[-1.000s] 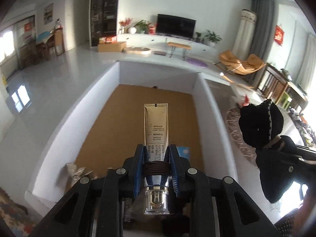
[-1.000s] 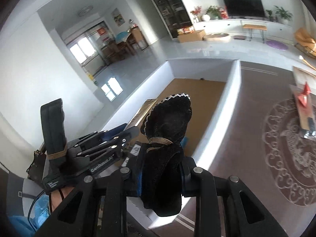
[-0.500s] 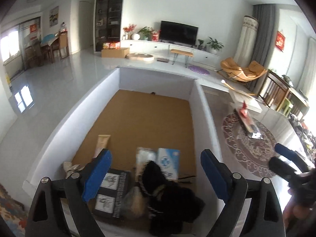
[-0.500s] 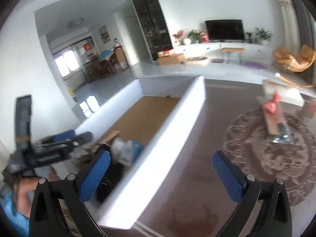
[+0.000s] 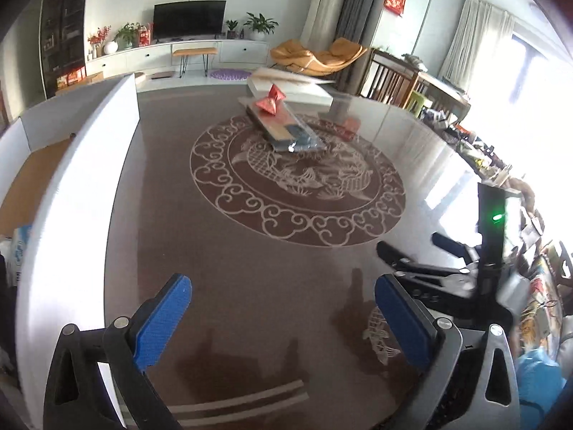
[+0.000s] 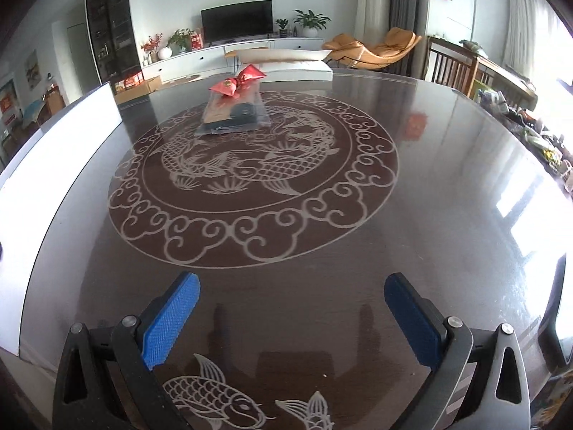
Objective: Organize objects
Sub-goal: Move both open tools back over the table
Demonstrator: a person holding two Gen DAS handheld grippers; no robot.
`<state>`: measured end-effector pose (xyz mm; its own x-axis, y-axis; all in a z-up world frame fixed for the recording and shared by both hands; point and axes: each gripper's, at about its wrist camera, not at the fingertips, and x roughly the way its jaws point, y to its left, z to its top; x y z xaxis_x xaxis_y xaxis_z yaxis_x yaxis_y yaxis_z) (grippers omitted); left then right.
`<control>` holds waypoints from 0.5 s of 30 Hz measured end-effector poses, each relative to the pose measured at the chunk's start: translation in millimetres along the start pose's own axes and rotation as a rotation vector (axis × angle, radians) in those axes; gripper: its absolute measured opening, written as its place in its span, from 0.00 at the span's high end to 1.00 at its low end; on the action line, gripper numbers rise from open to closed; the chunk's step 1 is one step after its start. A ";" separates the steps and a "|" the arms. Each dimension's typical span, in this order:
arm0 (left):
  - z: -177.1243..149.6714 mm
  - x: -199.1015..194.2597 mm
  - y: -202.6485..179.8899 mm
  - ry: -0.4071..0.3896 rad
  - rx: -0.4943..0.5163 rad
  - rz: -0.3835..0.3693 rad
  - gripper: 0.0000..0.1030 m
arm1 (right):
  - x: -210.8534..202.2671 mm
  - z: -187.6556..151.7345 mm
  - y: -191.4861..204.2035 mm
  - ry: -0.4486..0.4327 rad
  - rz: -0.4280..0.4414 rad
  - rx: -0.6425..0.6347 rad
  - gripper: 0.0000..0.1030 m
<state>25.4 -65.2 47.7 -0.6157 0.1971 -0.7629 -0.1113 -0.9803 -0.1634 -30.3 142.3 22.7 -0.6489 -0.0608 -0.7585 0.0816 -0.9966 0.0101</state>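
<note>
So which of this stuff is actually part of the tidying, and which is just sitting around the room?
Part of the job:
- white box, with a blue-and-white packet in it
- clear packet with the red pouch on the table
- left gripper and right gripper, both open and empty

Just lying about:
- television
- orange lounge chair
- potted plants

Left claw (image 5: pixel 283 317): black triangulated finger arms with cut-out windows, silver round screws at the joints, blue textured pads (image 5: pixel 163 319) on the inner faces. Right claw (image 6: pixel 292 317): same build, black arms, silver screws, blue ribbed pads (image 6: pixel 172 317). In the left view, the right unit carries a black upright post with a lit green lamp.
</note>
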 end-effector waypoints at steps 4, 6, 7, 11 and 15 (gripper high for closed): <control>-0.9 39.0 5.7 0.045 -0.006 0.081 0.00 | 9.9 -5.9 -2.5 0.037 -0.033 -0.023 0.00; -0.3 50.3 12.5 0.049 -0.017 0.104 0.00 | 14.2 -4.2 -0.2 0.032 -0.036 -0.035 0.00; -0.9 53.7 14.8 0.048 -0.016 0.119 0.00 | 14.7 -5.4 0.0 0.025 -0.041 -0.046 0.00; 0.9 65.7 17.6 0.044 0.005 0.166 0.00 | 18.0 -7.0 5.9 0.032 -0.055 -0.082 0.00; 18.1 67.1 22.3 0.018 -0.013 0.166 0.00 | 21.2 -7.2 6.5 0.046 -0.056 -0.086 0.00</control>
<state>-32.5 -74.1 4.2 -0.6111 0.0329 -0.7909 0.0006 -0.9991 -0.0420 -38.1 134.9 2.0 -0.6192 -0.0007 -0.7852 0.1120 -0.9899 -0.0874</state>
